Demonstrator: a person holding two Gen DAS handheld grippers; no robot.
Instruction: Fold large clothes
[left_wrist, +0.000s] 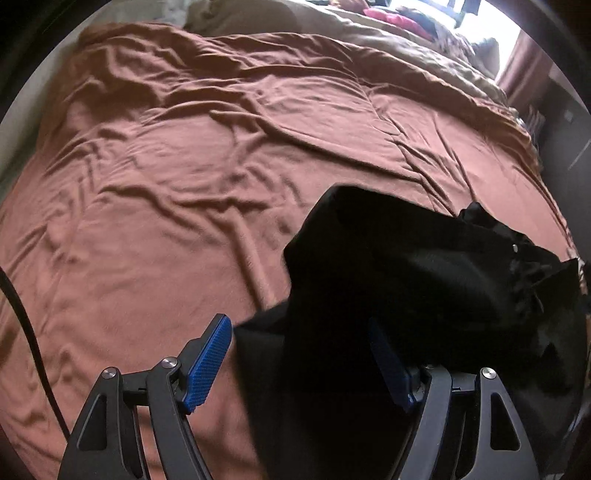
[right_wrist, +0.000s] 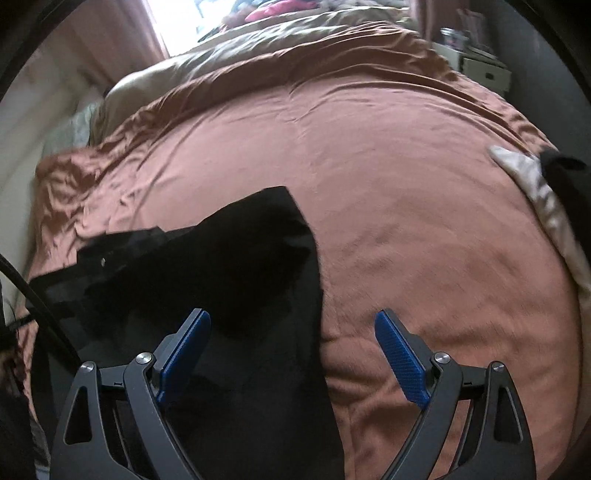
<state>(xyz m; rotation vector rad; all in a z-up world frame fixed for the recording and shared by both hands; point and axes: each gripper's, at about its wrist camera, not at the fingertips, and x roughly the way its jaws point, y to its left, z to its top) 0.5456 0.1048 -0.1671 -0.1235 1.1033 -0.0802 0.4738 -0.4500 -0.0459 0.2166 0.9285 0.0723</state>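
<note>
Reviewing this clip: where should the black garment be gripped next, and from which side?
Probably the black garment at its far pointed corner, approached from the bare rust-brown bedspread side. That corner lies flat and exposed, whereas the left portion looks bunched.

Left hand-held gripper: jaws wide apart, tilted steeply down. Left finger's blue ribbed pad fully visible, nothing touching it. Right finger's pad seen edge-on, partly in shadow. Nothing pinched between pads. Black linkage arms with silver pivot pins at frame bottom.

Right hand-held gripper: jaws spread wide, pointing down and forward. Both blue pads bare, facing inward, gripping nothing. Black linkage symmetric, silver pins visible. No hand or sleeve visible in either view.
</note>
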